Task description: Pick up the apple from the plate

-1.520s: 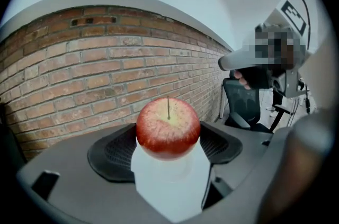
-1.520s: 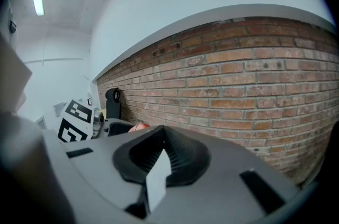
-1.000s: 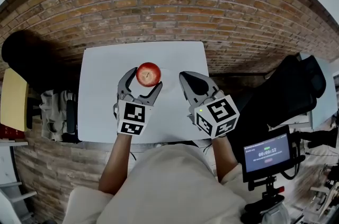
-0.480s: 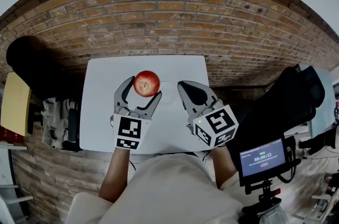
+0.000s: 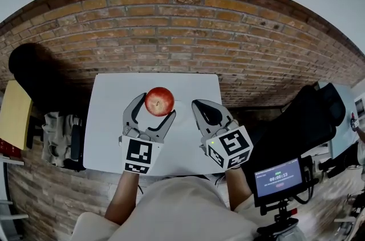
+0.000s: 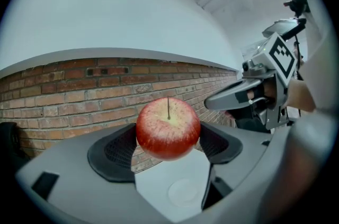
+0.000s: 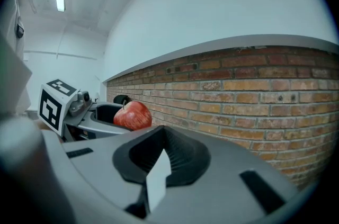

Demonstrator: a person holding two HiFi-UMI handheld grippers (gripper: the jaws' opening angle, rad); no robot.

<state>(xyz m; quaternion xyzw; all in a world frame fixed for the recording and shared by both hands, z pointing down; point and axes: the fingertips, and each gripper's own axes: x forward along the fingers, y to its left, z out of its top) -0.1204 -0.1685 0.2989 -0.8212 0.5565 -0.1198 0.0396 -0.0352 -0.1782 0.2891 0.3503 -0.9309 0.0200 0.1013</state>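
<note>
A red apple (image 5: 159,101) hangs in the air above the white table (image 5: 108,120), and my left gripper (image 5: 157,105) is shut on it. In the left gripper view the apple (image 6: 168,127) sits stem-up between the two black pads (image 6: 114,150), with a small white plate (image 6: 183,192) on the table far below it. My right gripper (image 5: 199,106) hovers just right of the apple, shut with nothing in it. The right gripper view shows its jaws (image 7: 161,157) pressed together and the apple (image 7: 132,115) off to the left.
A brick wall (image 5: 182,35) rises directly behind the table. A black bag or chair (image 5: 311,114) and a small timer screen on a stand (image 5: 278,178) are at the right. A dark object (image 5: 31,74) and a yellow panel (image 5: 14,114) stand left of the table.
The left gripper has kept hold of the apple and drawn it slightly up and toward me. The right gripper has stayed shut beside it.
</note>
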